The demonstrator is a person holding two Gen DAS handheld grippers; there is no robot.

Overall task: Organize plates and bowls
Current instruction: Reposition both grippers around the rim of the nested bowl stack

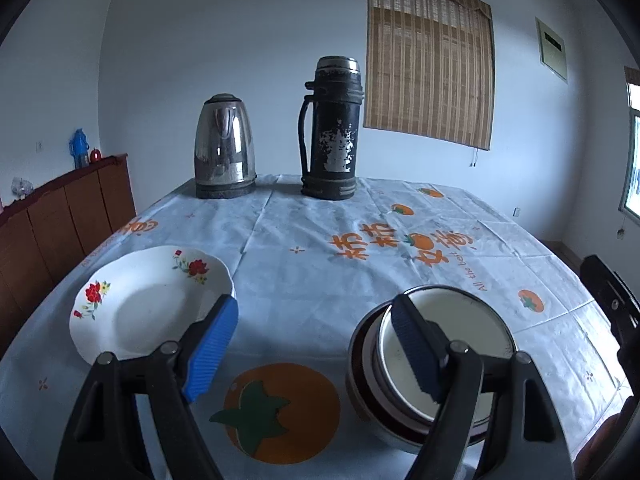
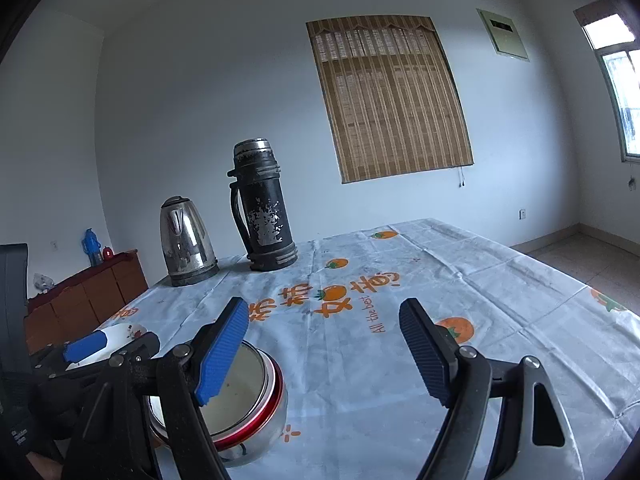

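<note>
Left wrist view looks over a table (image 1: 304, 280) under a pale cloth printed with orange persimmons, the biggest thing here. At twelve o'clock on its far edge stand a black flask (image 1: 332, 132) and, just left of it, a steel kettle (image 1: 225, 148), both upright and apart. At nine o'clock lies a white plate (image 1: 140, 304) with red flowers; at four o'clock sits a stack of metal bowls (image 1: 432, 360), the top one nested inside a red-rimmed one. The left gripper (image 1: 314, 316) hangs released above the bare cloth between plate and bowls, its jaws spread wide, nothing between them, one blue pad (image 1: 212, 352) overlapping the plate's rim in view. From the right wrist view, the right gripper (image 2: 324, 320) is likewise released, jaws wide and empty, with the bowls at seven o'clock below its left pad.
</note>
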